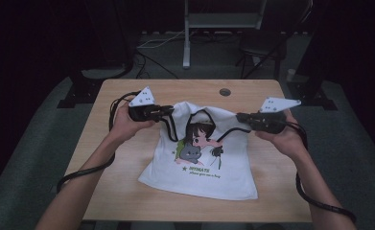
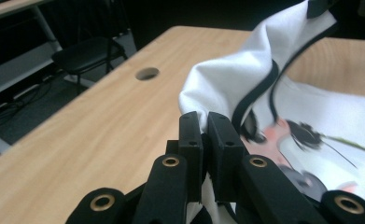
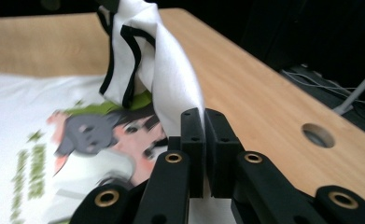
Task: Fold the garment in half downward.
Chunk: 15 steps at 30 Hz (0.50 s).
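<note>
White cotton T-shirt with black trim at the neck and sleeves and a cartoon print of a dark-haired figure and a grey cat lies printed side up in the middle of the pale wooden surface. Its hem rests flat toward the near edge, while the shoulders are lifted off the wood toward the far edge. It looks light, thin and wholly limp, so it should sag and fold wherever it is not held, and it should slide easily over the smooth top. It is not fragile, though thin cloth could slip from a shallow pinch. The sensible holds are the two shoulder seams beside the trimmed collar, where the fabric is doubled.

The left tongs are clamped tight on a bunched fold of white cloth at the shirt's left shoulder; in the left gripper view the pads meet with fabric squeezed between them. The right tongs are likewise closed on the right shoulder, the cloth rising in a twisted peak from the pads. Beyond them, a round cable hole sits near the far edge.
</note>
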### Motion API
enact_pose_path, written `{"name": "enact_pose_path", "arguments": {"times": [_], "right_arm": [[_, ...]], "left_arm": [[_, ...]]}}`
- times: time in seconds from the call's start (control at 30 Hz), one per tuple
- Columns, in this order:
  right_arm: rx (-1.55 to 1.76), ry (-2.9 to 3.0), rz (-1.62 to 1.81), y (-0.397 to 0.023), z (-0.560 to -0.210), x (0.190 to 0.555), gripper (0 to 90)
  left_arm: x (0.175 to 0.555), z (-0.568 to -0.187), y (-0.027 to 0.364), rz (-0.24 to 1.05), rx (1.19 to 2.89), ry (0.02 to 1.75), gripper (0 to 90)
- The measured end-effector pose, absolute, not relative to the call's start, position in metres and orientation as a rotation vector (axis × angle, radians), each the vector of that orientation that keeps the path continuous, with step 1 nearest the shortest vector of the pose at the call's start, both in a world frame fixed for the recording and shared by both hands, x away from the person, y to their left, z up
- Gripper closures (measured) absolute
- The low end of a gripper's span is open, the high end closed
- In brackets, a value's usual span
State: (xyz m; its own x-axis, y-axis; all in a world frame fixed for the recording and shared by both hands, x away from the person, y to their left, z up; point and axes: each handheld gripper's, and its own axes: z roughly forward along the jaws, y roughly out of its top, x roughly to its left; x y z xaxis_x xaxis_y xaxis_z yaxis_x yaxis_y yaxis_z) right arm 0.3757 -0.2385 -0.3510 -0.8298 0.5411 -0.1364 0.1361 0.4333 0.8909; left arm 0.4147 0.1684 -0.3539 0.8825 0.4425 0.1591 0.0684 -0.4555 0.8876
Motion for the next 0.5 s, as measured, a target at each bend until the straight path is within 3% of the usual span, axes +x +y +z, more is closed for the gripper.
{"name": "enact_pose_path", "arguments": {"times": [0.23,0.5], "right_arm": [[0.515,2.386,1.300,-0.236,-0.377,0.346,84.4],[0.501,2.456,1.194,-0.248,-0.405,0.311,61.7]], "left_arm": [[0.377,-0.380,0.175,0.418,2.058,0.301,82.1],[0.340,-0.403,0.196,0.381,2.098,0.295,62.0]]}}
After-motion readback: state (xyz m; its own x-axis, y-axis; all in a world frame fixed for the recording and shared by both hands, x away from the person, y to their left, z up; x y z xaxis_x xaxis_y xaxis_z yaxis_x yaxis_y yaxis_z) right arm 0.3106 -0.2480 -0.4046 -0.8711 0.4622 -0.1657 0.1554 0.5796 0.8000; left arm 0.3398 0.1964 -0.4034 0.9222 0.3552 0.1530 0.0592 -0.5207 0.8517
